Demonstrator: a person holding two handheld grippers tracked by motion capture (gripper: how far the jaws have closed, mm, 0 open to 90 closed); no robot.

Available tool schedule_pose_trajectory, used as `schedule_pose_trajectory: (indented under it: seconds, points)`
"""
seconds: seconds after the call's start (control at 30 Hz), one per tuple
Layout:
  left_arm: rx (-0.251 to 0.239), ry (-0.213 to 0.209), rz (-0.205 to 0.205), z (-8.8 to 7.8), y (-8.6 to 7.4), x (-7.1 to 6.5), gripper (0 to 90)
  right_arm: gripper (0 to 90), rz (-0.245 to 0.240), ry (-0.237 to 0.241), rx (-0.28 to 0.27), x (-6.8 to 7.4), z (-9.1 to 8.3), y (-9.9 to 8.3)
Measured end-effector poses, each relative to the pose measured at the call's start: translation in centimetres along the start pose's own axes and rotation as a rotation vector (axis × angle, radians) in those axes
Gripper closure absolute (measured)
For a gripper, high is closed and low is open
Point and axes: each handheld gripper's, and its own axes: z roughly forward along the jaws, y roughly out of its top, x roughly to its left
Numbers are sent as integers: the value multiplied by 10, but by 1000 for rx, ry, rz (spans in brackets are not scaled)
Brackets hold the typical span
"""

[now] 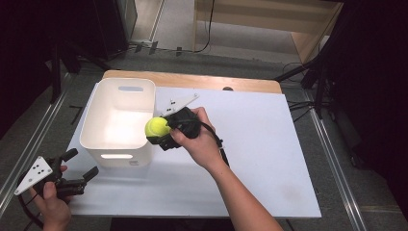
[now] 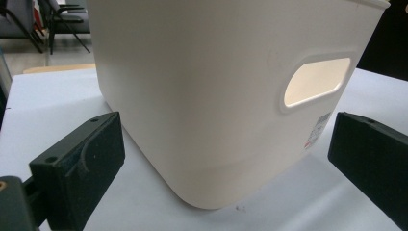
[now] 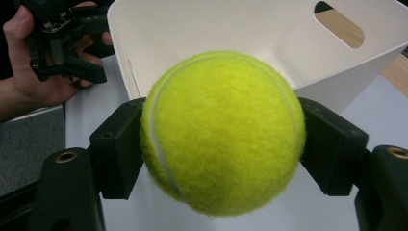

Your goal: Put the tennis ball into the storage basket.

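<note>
A yellow-green tennis ball [image 1: 157, 127] [image 3: 222, 132] is clamped between the two black jaws of my right gripper [image 1: 159, 133] [image 3: 222, 144], held just above the right rim of the white plastic bin [image 1: 117, 120] [image 3: 260, 38]. The bin [image 2: 211, 91] has an oval handle hole in each end wall, and its inside looks bare. My left gripper [image 1: 79, 166] [image 2: 226, 159] rests near the table's front left corner with its jaws wide apart. It points at the bin's near wall and has nothing between its pads.
The bin stands on a white board [image 1: 250, 144] that covers a wooden table [image 1: 192, 79]. Metal rails run down both sides of the table. Dark stands and cables lie on the floor beyond the right edge.
</note>
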Motion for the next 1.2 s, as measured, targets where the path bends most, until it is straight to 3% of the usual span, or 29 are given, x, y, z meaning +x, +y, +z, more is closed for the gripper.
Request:
schedule_pose_trajectory:
  seconds: [0.73,1.2]
  points:
    - [-1,-3,-1,0,0,0,0,238,-19,23,-20,3,17,20]
    - [-3,-4,-2,0,0,0,0,238,-31,35,-3,6,32,31]
